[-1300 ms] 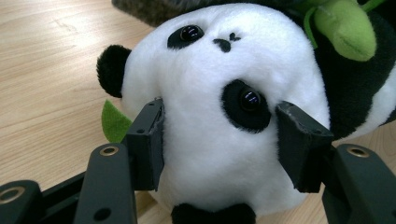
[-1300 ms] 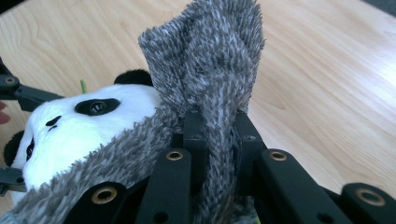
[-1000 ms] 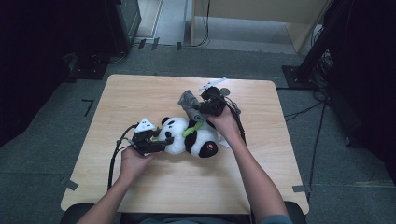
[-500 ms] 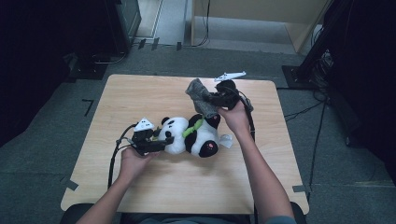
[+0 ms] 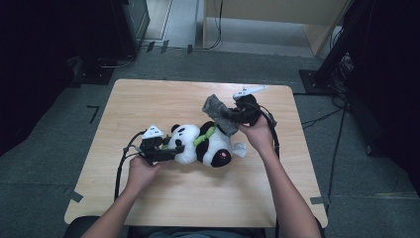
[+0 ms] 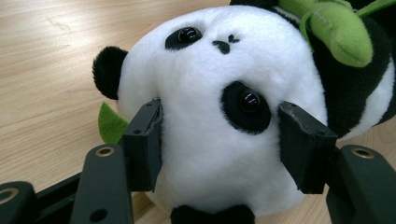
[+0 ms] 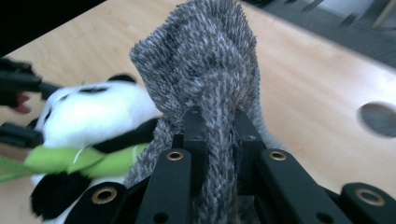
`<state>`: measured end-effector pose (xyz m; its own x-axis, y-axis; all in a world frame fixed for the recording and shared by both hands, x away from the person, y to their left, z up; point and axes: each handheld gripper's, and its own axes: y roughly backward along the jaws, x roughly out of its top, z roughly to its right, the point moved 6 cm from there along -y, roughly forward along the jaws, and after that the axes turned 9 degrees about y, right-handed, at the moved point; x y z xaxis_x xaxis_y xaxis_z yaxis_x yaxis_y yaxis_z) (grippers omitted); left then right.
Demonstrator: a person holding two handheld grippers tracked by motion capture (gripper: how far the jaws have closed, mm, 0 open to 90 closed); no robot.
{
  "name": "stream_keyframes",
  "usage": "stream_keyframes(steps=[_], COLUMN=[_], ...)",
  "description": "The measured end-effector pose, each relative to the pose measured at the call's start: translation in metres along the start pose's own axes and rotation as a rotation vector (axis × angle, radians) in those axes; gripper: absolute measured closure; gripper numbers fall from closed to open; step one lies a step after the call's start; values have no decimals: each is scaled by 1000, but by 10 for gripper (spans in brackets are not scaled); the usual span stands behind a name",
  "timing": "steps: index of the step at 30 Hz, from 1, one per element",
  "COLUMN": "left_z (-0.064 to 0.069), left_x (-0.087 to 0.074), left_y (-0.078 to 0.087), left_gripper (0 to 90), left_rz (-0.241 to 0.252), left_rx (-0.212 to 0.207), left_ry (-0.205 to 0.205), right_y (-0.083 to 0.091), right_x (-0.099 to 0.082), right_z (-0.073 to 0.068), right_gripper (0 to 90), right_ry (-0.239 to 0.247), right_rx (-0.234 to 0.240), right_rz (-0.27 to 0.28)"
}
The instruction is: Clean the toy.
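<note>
Panda [image 5: 203, 145] head sits between left hand-held gripper [image 5: 171, 148] jaws.

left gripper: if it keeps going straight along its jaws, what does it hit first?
The panda plush's head. The left gripper points into the white face, its jaws standing either side of the head, so going on would likely drive the gripper's body into the plush, with no gap ahead. How much room remains is unclear.

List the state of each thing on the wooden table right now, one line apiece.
Black-and-white plush panda: lying on its side, head between the left gripper's pads.
Grey fuzzy cloth: bunched, lifted, pinched in the right gripper.
Left gripper: pads against the panda's head.
Right gripper: shut on the cloth.
</note>
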<state>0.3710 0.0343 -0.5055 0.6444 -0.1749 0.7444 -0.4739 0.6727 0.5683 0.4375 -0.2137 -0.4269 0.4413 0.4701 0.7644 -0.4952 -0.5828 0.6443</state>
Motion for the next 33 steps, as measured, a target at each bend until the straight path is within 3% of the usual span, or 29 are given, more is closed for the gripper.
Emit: stream_keyframes(steps=[6, 10, 21, 27, 33], left_z=[1, 1, 1, 0, 0], left_x=[0, 0, 0, 0, 0], left_y=[0, -1, 0, -1, -1], left_gripper=[390, 389, 390, 390, 392], left_rz=[-8, -9, -11, -10, -12], left_rx=[5, 7, 6, 3, 3], left_ry=[-1, 0, -12, -8, -10], right_y=[-2, 0, 10, 18, 24], right_x=[-12, -20, -34, -42, -64], right_z=[-8, -9, -2, 7, 23], right_gripper=[799, 802, 807, 803, 802], right_ry=[14, -19, -81, -74, -87], right_rx=[-1, 3, 21, -26, -90], right_rz=[17, 7, 68, 61, -9])
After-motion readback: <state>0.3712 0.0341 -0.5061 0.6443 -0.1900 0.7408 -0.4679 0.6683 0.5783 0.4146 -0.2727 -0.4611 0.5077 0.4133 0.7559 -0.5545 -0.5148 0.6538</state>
